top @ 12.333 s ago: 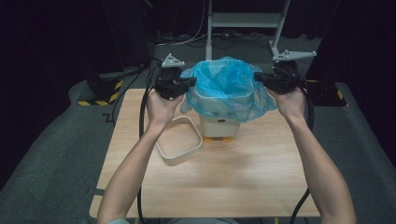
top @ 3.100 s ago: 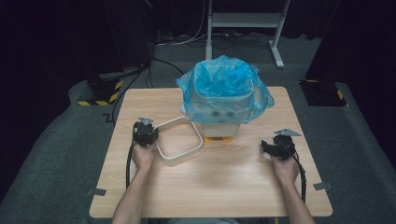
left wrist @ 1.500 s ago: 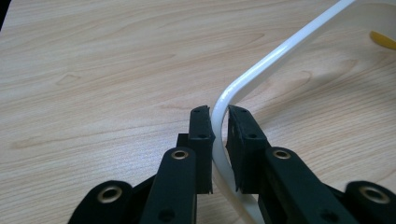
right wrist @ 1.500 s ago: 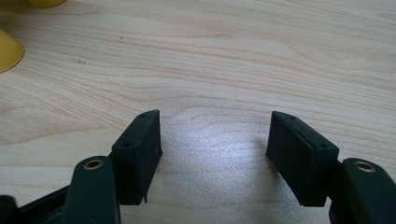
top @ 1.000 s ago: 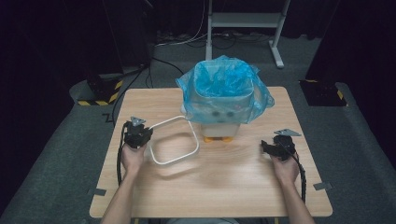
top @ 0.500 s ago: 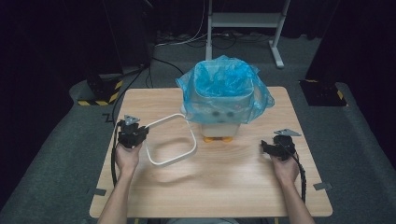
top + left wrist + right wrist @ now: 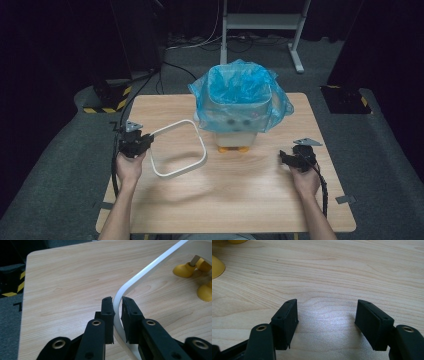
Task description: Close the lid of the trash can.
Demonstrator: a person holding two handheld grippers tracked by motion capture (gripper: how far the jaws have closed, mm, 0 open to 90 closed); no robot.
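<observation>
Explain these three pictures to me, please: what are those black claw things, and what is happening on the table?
No robot is at work here. A person holds a hand tool with two black jaws in each hand. The high view looks down from above onto a wooden table, with the person's forearms coming in from below. The two other pictures come from small cameras riding on the tools, each looking along its own jaws.

On the table stands a small white bin on yellow feet, lined with a blue plastic bag.

The left gripper is shut on a white rounded-square ring, pinching its thin rim at a corner, and appears to hold it tilted. The right gripper is open and holds nothing, with bare wood between its jaws.
</observation>
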